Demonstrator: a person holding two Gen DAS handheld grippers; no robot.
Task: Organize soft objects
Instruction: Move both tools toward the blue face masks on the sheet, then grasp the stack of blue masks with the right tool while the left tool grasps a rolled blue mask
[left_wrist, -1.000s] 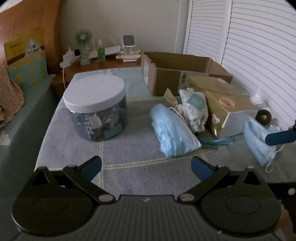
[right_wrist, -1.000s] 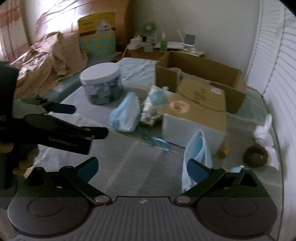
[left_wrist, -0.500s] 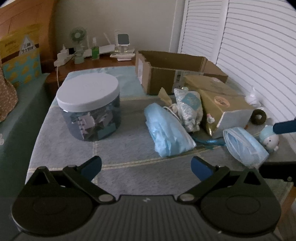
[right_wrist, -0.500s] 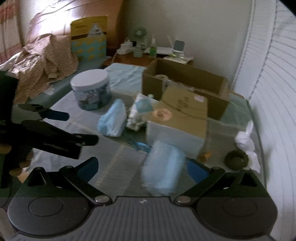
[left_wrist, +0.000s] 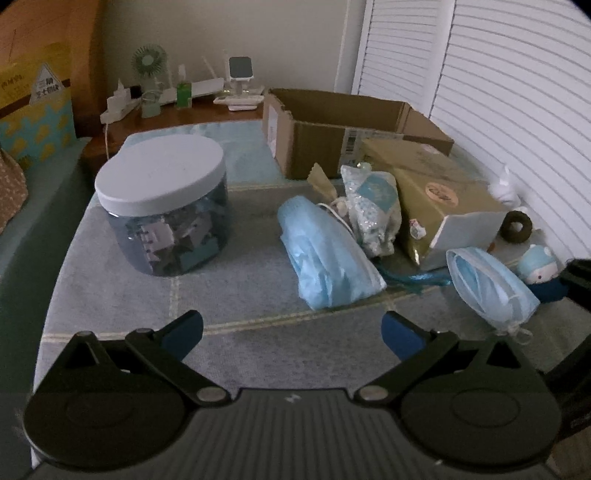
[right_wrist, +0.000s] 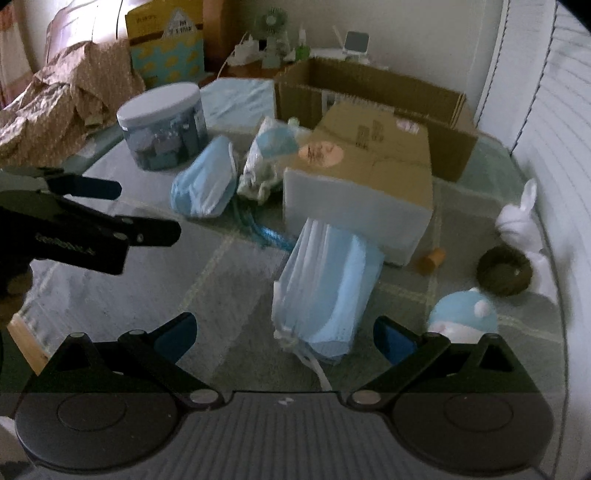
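A bundle of light blue face masks (right_wrist: 327, 284) lies on the table just ahead of my right gripper (right_wrist: 284, 334), which is open and empty; it also shows in the left wrist view (left_wrist: 487, 288). A second blue mask bundle (left_wrist: 325, 254) (right_wrist: 207, 181) lies mid-table beside a white patterned pouch (left_wrist: 373, 206) (right_wrist: 269, 162). My left gripper (left_wrist: 291, 332) is open and empty, short of the second bundle. It appears at the left of the right wrist view (right_wrist: 110, 206).
A lidded jar (left_wrist: 162, 199) stands at the left. A closed tan box (right_wrist: 365, 173) and an open cardboard box (left_wrist: 351, 125) sit behind the masks. A blue-hatted figurine (right_wrist: 461, 317), a dark ring (right_wrist: 504, 271) and a white rabbit (right_wrist: 521, 218) are at the right.
The mask bundle was held up at my right gripper's finger; it has dropped free and now lies flat on the table. The right gripper has pulled back from it.
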